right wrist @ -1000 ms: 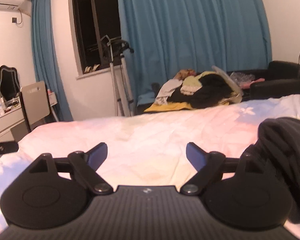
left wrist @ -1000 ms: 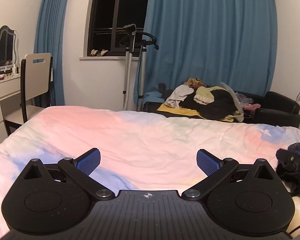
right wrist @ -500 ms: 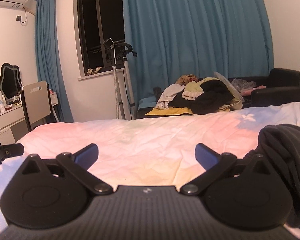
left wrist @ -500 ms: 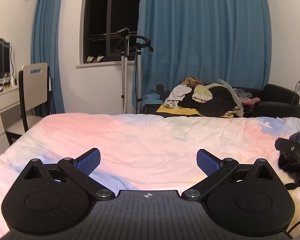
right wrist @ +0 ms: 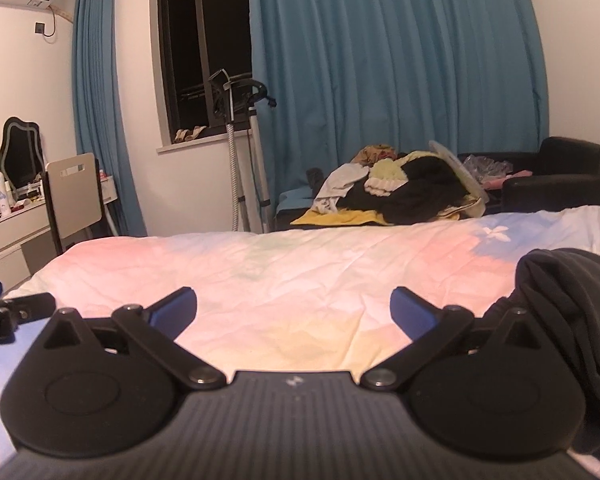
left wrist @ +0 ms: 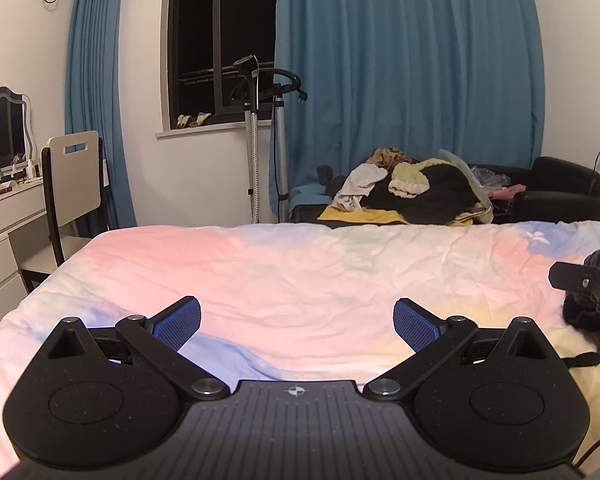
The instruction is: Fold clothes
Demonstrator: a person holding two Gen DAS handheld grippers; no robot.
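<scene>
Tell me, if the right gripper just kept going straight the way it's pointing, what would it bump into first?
Probably the bed cover. The right gripper is open with nothing between its fingers, tilted slightly down toward the bare pastel bedding. The black garment lies off to its right, seemingly outside that line, though depth is hard to judge.

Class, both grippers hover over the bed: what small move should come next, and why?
Probably swing the right gripper toward the black garment bunched beside it. Its jaws have just been opening and hold nothing, the left gripper is also open, and the bedspread ahead lies bare.
</scene>
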